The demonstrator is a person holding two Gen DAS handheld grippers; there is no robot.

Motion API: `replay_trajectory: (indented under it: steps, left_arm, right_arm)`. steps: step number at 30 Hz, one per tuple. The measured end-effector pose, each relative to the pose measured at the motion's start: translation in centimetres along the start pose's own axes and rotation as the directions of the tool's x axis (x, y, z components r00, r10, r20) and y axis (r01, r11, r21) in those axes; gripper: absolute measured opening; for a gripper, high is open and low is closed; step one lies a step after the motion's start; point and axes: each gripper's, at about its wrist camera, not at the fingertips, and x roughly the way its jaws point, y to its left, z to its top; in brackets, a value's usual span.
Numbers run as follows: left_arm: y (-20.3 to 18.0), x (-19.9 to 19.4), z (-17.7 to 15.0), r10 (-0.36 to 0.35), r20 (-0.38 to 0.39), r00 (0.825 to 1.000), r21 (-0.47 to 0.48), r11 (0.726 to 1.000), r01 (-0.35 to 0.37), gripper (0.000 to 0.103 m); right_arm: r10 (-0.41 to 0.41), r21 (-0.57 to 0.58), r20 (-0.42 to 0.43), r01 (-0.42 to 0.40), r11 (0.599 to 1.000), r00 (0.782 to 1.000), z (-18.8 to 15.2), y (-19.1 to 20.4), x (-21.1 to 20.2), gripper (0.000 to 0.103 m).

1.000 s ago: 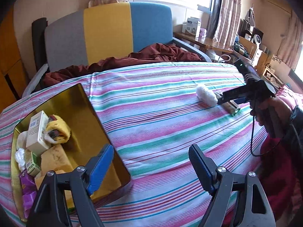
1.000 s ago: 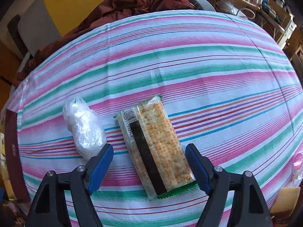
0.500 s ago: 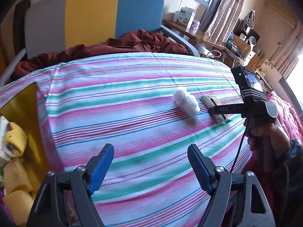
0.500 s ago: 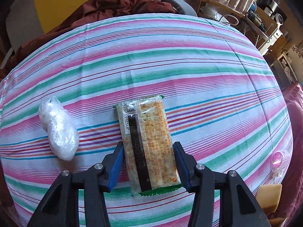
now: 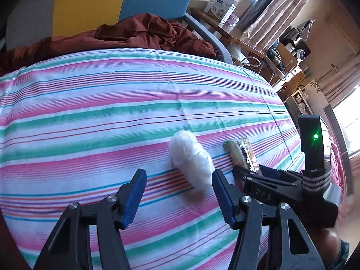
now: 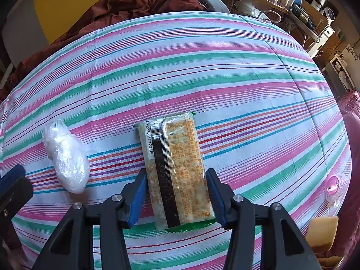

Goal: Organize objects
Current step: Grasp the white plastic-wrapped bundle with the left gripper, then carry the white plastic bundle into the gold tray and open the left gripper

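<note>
The right claw [image 6: 176, 196] is gripping a packet of crackers [image 6: 174, 171], its two blue pads pressing against the packet's long sides near the end closest to the camera. The packet is lying flat on the striped cloth [image 6: 202, 72] covering the surface, its barcode end pointing away from the claw and a dark band running along its length. To the left of the packet, apart from it, a small bundle of clear plastic [image 6: 66, 159] is lying on the same cloth. A blue pad of the other tool is poking in at the left edge of the right wrist view, near that bundle.

The left claw [image 5: 177, 196] is hanging spread apart and holding nothing, its fingers [image 5: 132, 199] hovering just above the cloth [image 5: 112, 103]. The plastic bundle [image 5: 191, 159] is sitting just ahead of it, close to the right-hand finger but not between the two. Beyond the bundle, the cracker packet [image 5: 239, 154] is showing partly, with the black body of the right claw [image 5: 247, 177] covering its near end.

Behind the surface, a dark red blanket [image 5: 144, 36] is lying crumpled on a sofa [image 5: 90, 2] with grey, yellow and blue panels. A pink roller [image 6: 336, 185] is sitting at the right edge of the cloth in the right wrist view.
</note>
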Motion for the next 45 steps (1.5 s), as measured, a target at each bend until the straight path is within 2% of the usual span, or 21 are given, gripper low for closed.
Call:
replay_trajectory:
  steps: [7, 8, 9, 11, 12, 15, 20, 25, 26, 29, 37, 45]
  left_arm:
    - [-1.0, 4.8, 2.2, 0.024, -0.050, 0.998, -0.010, 1.000, -0.025, 0.057]
    - [-1.0, 5.5, 2.2, 0.035, -0.072, 0.997, -0.005, 0.999, -0.036, 0.048]
    - [-1.0, 5.7, 2.0, 0.050, -0.061, 0.997, 0.010, 0.999, -0.050, 0.041]
    - [-1.1, 5.3, 1.5, 0.043, -0.035, 0.998, 0.056, 0.998, -0.041, 0.038]
    - [-1.0, 5.0, 1.0, 0.038, -0.025, 0.999, 0.074, 0.997, -0.036, 0.037]
    - [-0.1, 3.4, -1.0, 0.061, 0.016, 0.998, 0.113, 0.992, -0.063, 0.037]
    - [2.0, 0.2, -5.9, 0.113, 0.091, 0.989, 0.158, 0.979, -0.127, 0.037]
    - [4.5, -2.6, -10.4, 0.069, 0.147, 0.987, 0.114, 0.990, -0.086, 0.037]
    - [4.8, -3.0, -11.0, 0.068, 0.158, 0.985, 0.120, 0.989, -0.087, 0.037]
    - [5.2, -3.1, -11.6, 0.064, 0.170, 0.983, 0.133, 0.987, -0.087, 0.037]
    - [4.8, -2.4, -11.6, 0.071, 0.175, 0.982, 0.171, 0.980, -0.101, 0.038]
    - [4.5, -2.7, -12.2, 0.097, 0.190, 0.977, 0.199, 0.971, -0.135, 0.037]
  right_arm:
    - [-0.001, -0.004, 0.000, 0.001, 1.000, 1.000, 0.0, -0.4, 0.1, 0.052]
    - [-0.001, -0.005, 0.001, 0.001, 1.000, 1.000, 0.0, -0.5, 0.1, 0.052]
    - [-0.001, -0.007, 0.001, 0.001, 1.000, 1.000, 0.0, -0.6, 0.1, 0.052]
    - [-0.004, -0.014, 0.005, 0.004, 1.000, 1.000, 0.0, -0.6, 0.1, 0.052]
    - [0.010, -0.058, 0.008, -0.010, 0.998, 1.000, 0.0, -0.6, 0.1, 0.052]
    - [0.036, -0.068, 0.028, -0.034, 0.997, 0.999, 0.0, -0.7, -0.2, 0.050]
    - [0.118, -0.153, 0.052, -0.109, 0.982, 0.992, -0.4, 0.8, -0.9, 0.050]
    - [0.238, -0.288, 0.082, -0.206, 0.935, 0.968, -0.7, 3.6, -2.4, 0.048]
    - [0.236, -0.318, 0.070, -0.203, 0.926, 0.969, -0.3, 4.9, -1.3, 0.048]
    - [0.174, -0.391, 0.041, -0.144, 0.909, 0.984, -2.0, 8.2, 0.6, 0.048]
    - [0.167, -0.409, 0.058, -0.129, 0.903, 0.984, -0.8, 8.4, 1.7, 0.048]
    - [0.167, -0.407, 0.068, -0.126, 0.905, 0.984, -1.7, 9.8, 2.0, 0.049]
